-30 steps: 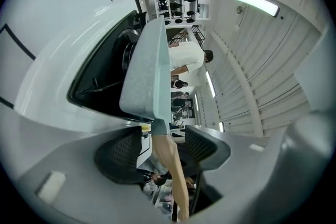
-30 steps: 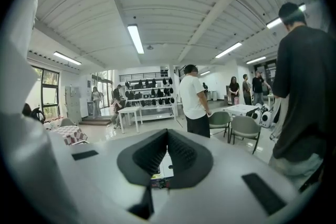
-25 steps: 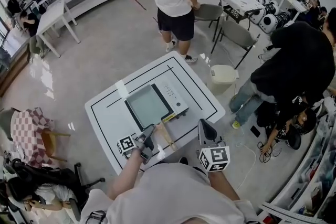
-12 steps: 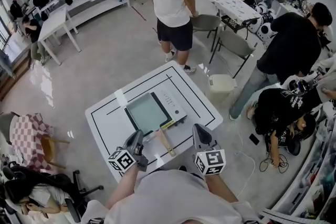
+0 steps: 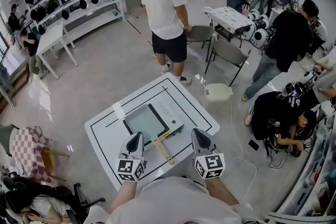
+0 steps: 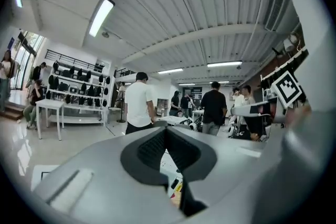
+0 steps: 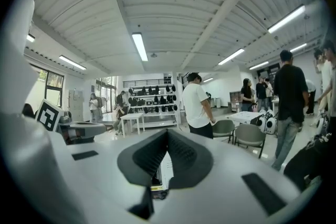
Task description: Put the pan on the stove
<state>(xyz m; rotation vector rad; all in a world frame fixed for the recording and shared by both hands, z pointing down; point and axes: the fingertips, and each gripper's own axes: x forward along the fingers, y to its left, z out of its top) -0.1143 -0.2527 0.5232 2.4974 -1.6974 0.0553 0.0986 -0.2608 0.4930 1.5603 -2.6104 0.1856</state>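
Grey square pan (image 5: pixel 146 122) is sitting on the white flat stove (image 5: pixel 171 113) mid-surface (image 5: pixel 198 113), its wooden handle (image 5: pixel 164 151) pointing to the near edge. Left claw (image 5: pixel 136 139) and right claw (image 5: pixel 199 135) are hovering above that edge, both closed and empty (handle between them, seemingly nearer the left).

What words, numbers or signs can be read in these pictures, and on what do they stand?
No text can be read.
Stove panel: small marks, too small to read.
Yellow label near it: too small to read.
Left cube, right cube: square markers, no words.
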